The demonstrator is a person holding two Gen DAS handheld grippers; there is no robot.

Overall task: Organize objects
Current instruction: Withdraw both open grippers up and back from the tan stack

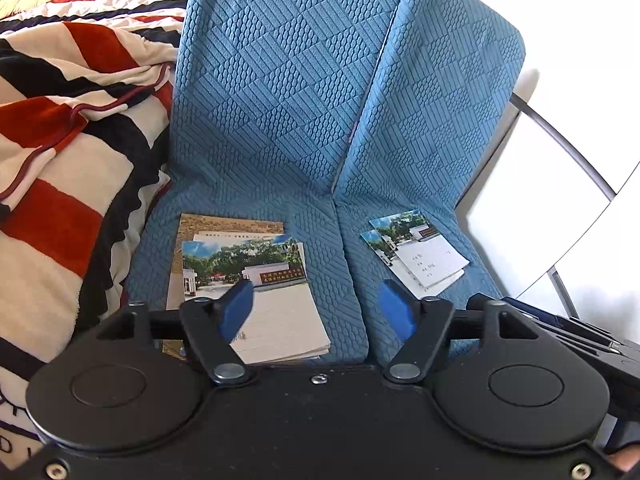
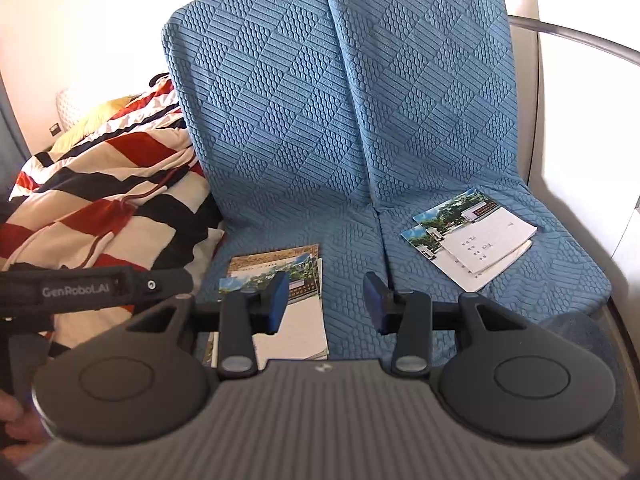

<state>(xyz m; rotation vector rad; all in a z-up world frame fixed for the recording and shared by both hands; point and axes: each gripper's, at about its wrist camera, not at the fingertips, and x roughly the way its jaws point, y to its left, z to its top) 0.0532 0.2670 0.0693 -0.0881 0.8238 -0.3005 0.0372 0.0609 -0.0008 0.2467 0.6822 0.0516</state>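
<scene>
A stack of booklets (image 1: 280, 312) with a photo cover lies on the left blue seat cushion (image 1: 256, 184), on top of a larger brown-covered one (image 1: 228, 224). Two smaller booklets (image 1: 424, 256) lie overlapped on the right cushion (image 1: 400, 200). My left gripper (image 1: 316, 310) hovers open over the front of the seats. Its left finger (image 1: 236, 308) is above the stack and nothing is between the jaws. My right gripper (image 2: 326, 302) is also open and holds nothing, just right of the stack (image 2: 296, 320). The booklet pair (image 2: 476, 240) lies farther right.
A red, black and cream striped blanket (image 1: 60, 160) is bunched against the left seat, also seen as the blanket (image 2: 100, 200). Two upright blue backrests (image 2: 280, 120) stand behind the cushions. A pale armrest with a grey rail (image 2: 580, 36) borders the right side.
</scene>
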